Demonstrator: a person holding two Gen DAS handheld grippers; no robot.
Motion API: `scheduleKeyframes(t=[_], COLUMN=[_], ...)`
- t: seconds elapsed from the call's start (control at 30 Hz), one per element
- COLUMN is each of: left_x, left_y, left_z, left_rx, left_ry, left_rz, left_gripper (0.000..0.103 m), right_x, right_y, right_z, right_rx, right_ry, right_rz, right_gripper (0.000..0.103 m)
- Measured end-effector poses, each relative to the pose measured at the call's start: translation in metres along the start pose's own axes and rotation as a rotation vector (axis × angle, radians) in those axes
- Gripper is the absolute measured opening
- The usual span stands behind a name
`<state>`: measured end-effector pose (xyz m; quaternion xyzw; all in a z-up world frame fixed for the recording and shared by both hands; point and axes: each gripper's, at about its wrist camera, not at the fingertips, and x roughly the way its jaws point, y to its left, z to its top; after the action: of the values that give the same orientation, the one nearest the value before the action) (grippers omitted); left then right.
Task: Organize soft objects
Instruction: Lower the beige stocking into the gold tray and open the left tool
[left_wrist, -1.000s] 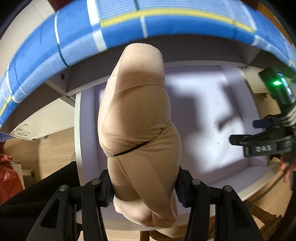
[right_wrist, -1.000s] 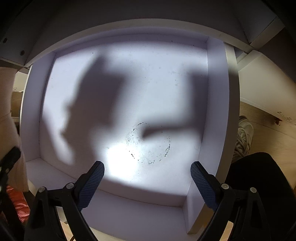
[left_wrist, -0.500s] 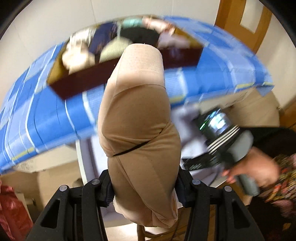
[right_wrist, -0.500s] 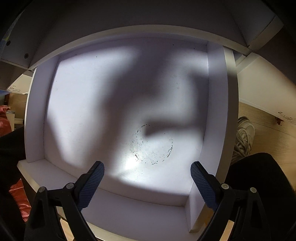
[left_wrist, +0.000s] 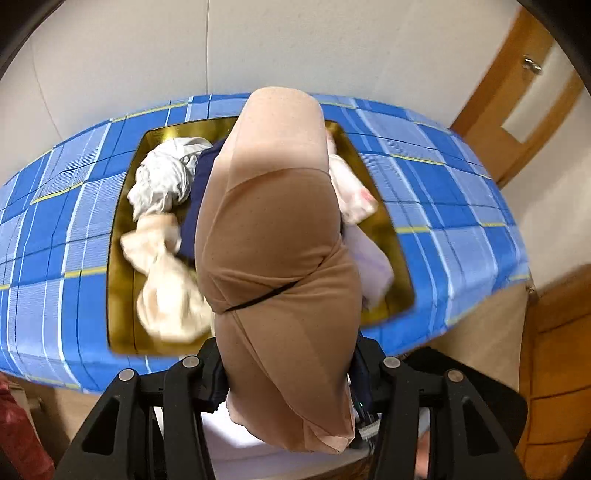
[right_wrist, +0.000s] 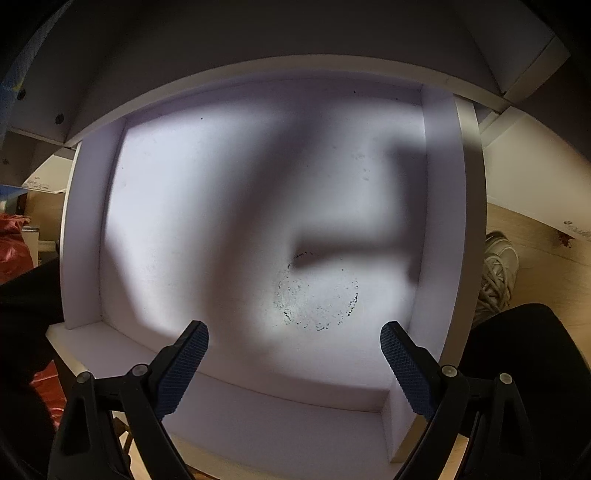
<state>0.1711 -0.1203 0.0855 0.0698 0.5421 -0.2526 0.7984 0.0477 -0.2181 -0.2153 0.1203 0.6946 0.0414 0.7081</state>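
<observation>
The left gripper (left_wrist: 288, 373) was squeezed tight on a roll of tan tights (left_wrist: 277, 251). The roll stuck up between the two black arms and hid much of the view. It hung in the air above a gold tray (left_wrist: 122, 280), not touching it.

The gold tray sat on a blue checked cloth (left_wrist: 443, 192). In the tray lay more soft things: a grey bundle (left_wrist: 162, 177), a cream bundle (left_wrist: 166, 288), something dark blue (left_wrist: 201, 192), and some pale pink and white cloth (left_wrist: 354, 192) on the far side. These looked not yet sorted.

The right gripper (right_wrist: 295, 354) had its jaws wide apart, with nothing between them. It pointed down into a white drawer (right_wrist: 85, 229). The drawer had only shadows and a ring of dark specks (right_wrist: 317, 291) on its floor. No soft thing was in the part that showed.

It looked like the carrying step: one roll was picked up and had to go somewhere. The drawer seemed the likely place, but that was a guess. Next, the roll needed to come low over its spot before the jaws let go. It should go near a wall, so there was room for the others. The right gripper was free to help.
</observation>
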Motion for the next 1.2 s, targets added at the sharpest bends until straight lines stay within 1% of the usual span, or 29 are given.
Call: scheduleKeyframes(t=[0.1, 0.17, 0.23, 0.27, 0.3, 0.4, 0.43, 0.5, 0.53, 0.57, 0.6, 0.63, 0.67, 0.7, 0.8, 0.83, 0.87, 0.93, 1.0, 1.07, 1.2], left_x=[0.025, 0.041, 0.057, 0.062, 0.063, 0.056, 0.049, 0.036, 0.029, 0.020, 0.014, 0.011, 0.010, 0.014, 0.027, 0.033, 0.043, 0.057, 0.065, 0.067, 0.046], left_y=[0.010, 0.021, 0.026, 0.028, 0.030, 0.034, 0.036, 0.041, 0.043, 0.046, 0.047, 0.046, 0.044, 0.042, 0.030, 0.025, 0.018, 0.009, 0.008, 0.012, 0.021], left_z=[0.026, 0.040, 0.051, 0.055, 0.058, 0.058, 0.056, 0.051, 0.048, 0.044, 0.041, 0.041, 0.041, 0.042, 0.049, 0.051, 0.055, 0.060, 0.063, 0.062, 0.047], left_rx=[-0.040, -0.098, -0.093, -0.095, -0.102, -0.106, -0.101, -0.094, -0.090, -0.078, -0.062, -0.049, -0.023, 0.007, 0.046, 0.065, 0.093, 0.122, 0.126, 0.118, 0.105], left_ry=[0.042, 0.052, 0.071, 0.064, 0.046, 0.008, -0.011, -0.043, -0.057, -0.075, -0.088, -0.092, -0.085, -0.063, -0.046, -0.040, -0.032, -0.029, -0.047, -0.060, -0.132], left_rz=[0.011, 0.009, 0.001, 0.004, 0.003, -0.027, -0.038, -0.028, -0.005, 0.027, 0.077, 0.113, 0.154, 0.177, 0.180, 0.194, 0.224, 0.230, 0.235, 0.222, 0.189], left_gripper=[0.052, 0.054, 0.058, 0.063, 0.066, 0.073, 0.073, 0.073, 0.073, 0.073, 0.072, 0.070, 0.064, 0.060, 0.056, 0.056, 0.056, 0.056, 0.058, 0.061, 0.064], right_x=[-0.002, -0.002, -0.003, -0.004, -0.006, -0.012, -0.013, -0.015, -0.016, -0.017, -0.017, -0.017, -0.016, -0.016, -0.014, -0.013, -0.013, -0.012, -0.012, -0.014, -0.020], right_y=[-0.001, -0.001, 0.000, 0.001, 0.002, 0.006, 0.008, 0.010, 0.010, 0.011, 0.010, 0.010, 0.009, 0.009, 0.009, 0.009, 0.009, 0.009, 0.007, 0.007, 0.012], right_z=[0.000, 0.001, 0.003, 0.004, 0.004, 0.005, 0.006, 0.005, 0.005, 0.004, 0.003, 0.003, 0.002, 0.002, 0.003, 0.004, 0.004, 0.005, 0.005, 0.006, 0.006], right_rx=[0.012, 0.019, 0.027, 0.028, 0.027, 0.018, 0.012, 0.006, 0.006, 0.005, 0.004, 0.006, 0.007, 0.009, 0.011, 0.009, 0.007, 0.007, 0.017, 0.020, 0.003], right_ry=[0.000, 0.002, 0.001, -0.001, -0.004, -0.017, -0.020, -0.025, -0.027, -0.028, -0.028, -0.027, -0.026, -0.025, -0.021, -0.020, -0.020, -0.018, -0.017, -0.021, -0.038], right_rz=[0.020, 0.032, 0.049, 0.062, 0.071, 0.092, 0.099, 0.103, 0.104, 0.107, 0.105, 0.101, 0.099, 0.098, 0.096, 0.097, 0.098, 0.099, 0.103, 0.107, 0.107], right_gripper=[0.095, 0.095, 0.095, 0.095, 0.095, 0.095, 0.095, 0.095, 0.095, 0.095, 0.095, 0.095, 0.095, 0.095, 0.095, 0.095, 0.095, 0.095, 0.095, 0.095, 0.095])
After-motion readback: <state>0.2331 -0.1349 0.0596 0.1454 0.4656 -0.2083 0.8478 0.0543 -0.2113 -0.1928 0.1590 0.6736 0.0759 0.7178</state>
